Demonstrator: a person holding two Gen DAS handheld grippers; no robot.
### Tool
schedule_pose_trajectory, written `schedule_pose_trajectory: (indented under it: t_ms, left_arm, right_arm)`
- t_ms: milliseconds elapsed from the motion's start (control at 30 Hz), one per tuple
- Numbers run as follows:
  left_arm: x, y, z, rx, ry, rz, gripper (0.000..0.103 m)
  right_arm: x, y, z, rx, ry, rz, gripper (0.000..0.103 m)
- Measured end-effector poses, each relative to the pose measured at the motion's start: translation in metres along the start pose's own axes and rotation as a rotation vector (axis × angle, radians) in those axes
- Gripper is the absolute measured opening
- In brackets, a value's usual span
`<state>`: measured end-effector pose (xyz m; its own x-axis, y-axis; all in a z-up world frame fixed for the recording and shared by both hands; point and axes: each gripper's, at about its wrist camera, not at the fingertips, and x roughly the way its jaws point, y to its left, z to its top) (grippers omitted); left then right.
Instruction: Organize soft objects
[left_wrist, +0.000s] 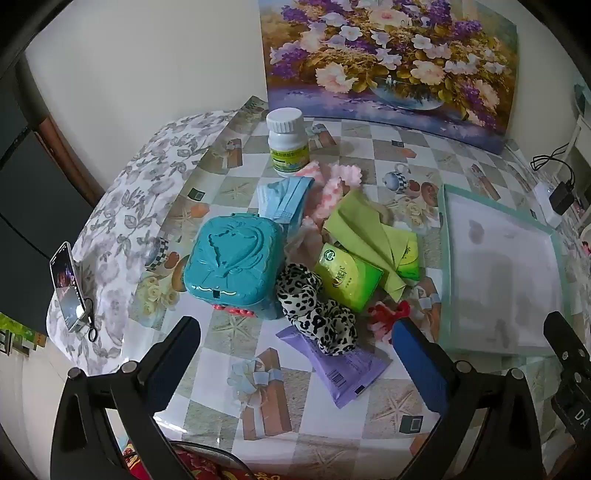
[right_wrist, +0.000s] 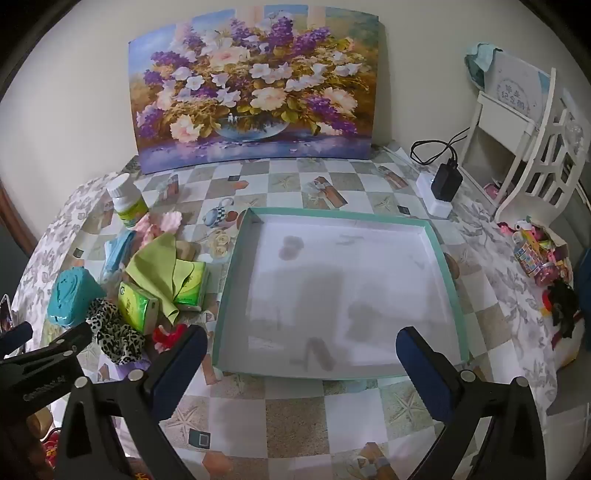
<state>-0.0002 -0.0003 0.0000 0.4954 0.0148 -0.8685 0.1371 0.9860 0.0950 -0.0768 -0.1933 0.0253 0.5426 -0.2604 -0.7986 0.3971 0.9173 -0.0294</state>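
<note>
Nearest my left wrist view, the left gripper (left_wrist: 295, 343) has its fingers wide apart over a leopard-print scrunchie (left_wrist: 314, 310) on a purple pack (left_wrist: 340, 365), beside the teal box (left_wrist: 232, 266).

From the right wrist view, the right gripper (right_wrist: 301, 354) spreads empty above the tray (right_wrist: 439, 254) on the desk (right_wrist: 295, 417).
</note>
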Motion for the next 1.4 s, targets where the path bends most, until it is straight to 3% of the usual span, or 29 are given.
schedule_pose_trajectory:
  t_ms: [1400]
  left_arm:
    - [-0.0007,0.008,0.0011,-0.029,0.016,0.03,0.103]
  right_arm:
    - [0.0068,-0.0048,-0.0011,0.027,0.031,-0.015,0.103]
